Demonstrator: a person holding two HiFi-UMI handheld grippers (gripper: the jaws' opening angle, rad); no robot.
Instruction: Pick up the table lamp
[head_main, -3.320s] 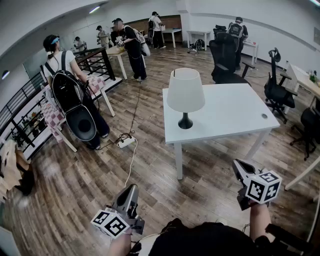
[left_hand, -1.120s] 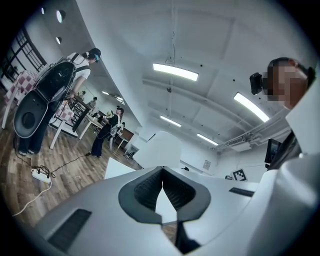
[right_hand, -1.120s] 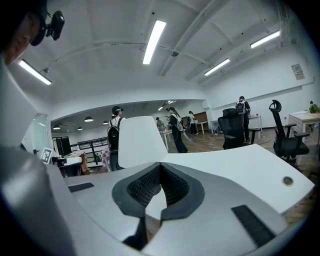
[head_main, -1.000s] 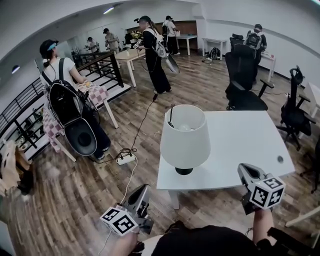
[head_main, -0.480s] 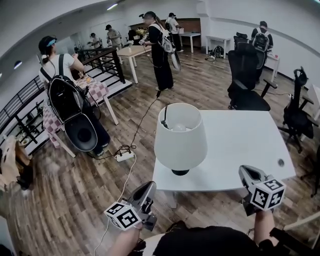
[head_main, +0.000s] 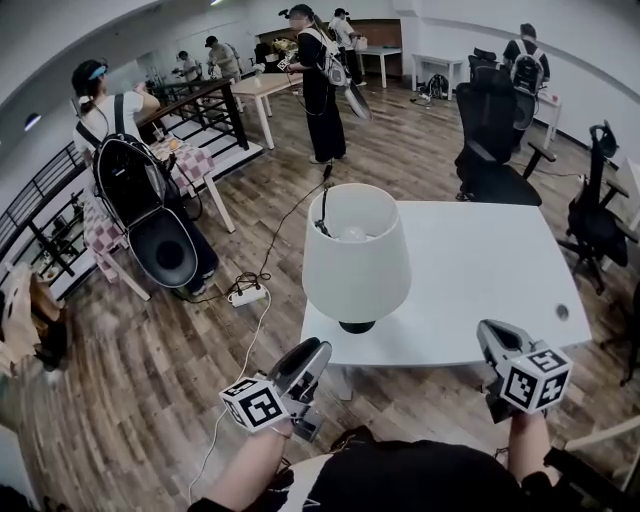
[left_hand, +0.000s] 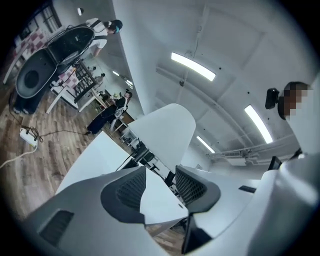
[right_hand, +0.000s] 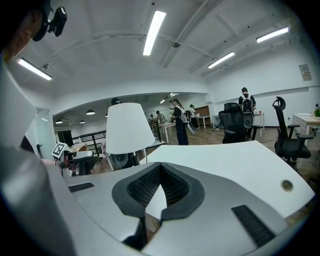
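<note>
- Two grippers up, neither on the table lamp (head_main: 355, 255). It stands upright on the white table (head_main: 480, 270), near the front left edge, with its dark base (head_main: 357, 326) just inside the rim.
- Risk one: the lamp looks top-heavy under its wide shade. A nudge from below or from the side could tip it over that near edge.
- Risk two: closing on the shade itself would likely dent it or slip. The stem is hidden under the shade from the head view.
- Risk three: a dark cord (head_main: 322, 205) shows at the far side of the shade. I judge it could snag or drag on a lift.
- Left gripper (head_main: 310, 355): jaws have just been opening and now stand apart with nothing between the pads. The lamp shows beyond the gap. Hand is low, in front of the table edge and pointing about level at the lamp.
- Right gripper (head_main: 495, 340): clenched and empty. Held by the table's front edge, well to the right of the lamp, nose tipped slightly down.
</note>
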